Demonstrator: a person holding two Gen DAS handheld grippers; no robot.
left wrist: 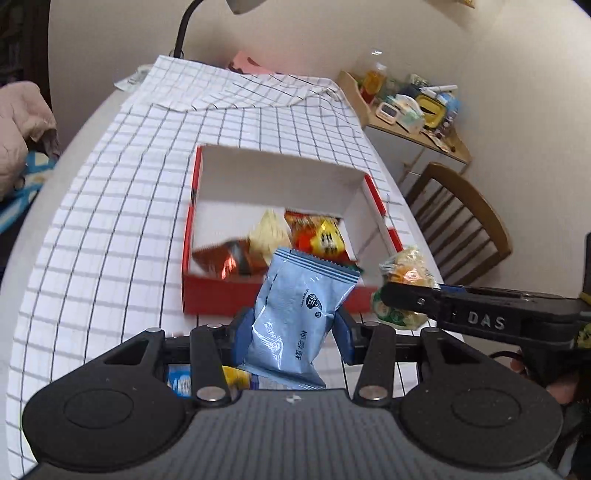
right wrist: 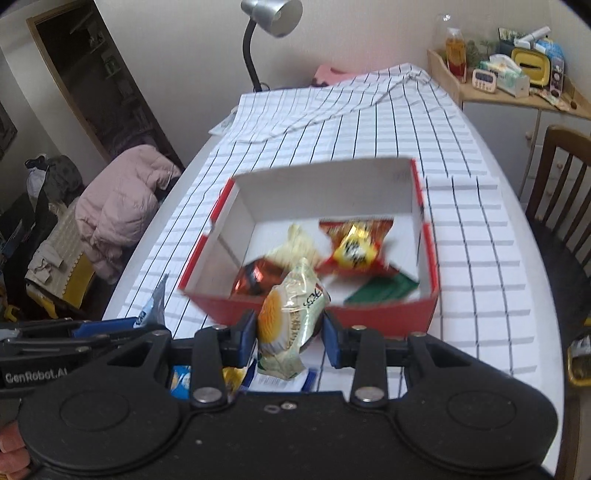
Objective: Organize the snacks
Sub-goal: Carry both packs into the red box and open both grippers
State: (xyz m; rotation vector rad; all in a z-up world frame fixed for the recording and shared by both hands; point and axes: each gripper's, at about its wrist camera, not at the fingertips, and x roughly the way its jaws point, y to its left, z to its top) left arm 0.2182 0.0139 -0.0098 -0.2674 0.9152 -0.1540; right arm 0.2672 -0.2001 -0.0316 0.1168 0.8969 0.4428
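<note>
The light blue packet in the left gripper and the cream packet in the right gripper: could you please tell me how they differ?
The light blue packet is flat, opaque and printed with dark characters; the cream packet is bulgier, partly see-through, showing a round yellow-orange snack. The blue one sits in the left gripper, the cream one in the right gripper. Both stand upright, clamped between blue pads, just short of the red box.

Red cardboard box (right wrist: 384,314): its near wall is blurring, and the snack packets inside are smearing.
Small packets under the grippers (left wrist: 181,382): the gripper bodies are mostly hiding them.
Silver desk lamp (left wrist: 245,4): the top edge is cutting off its head.
</note>
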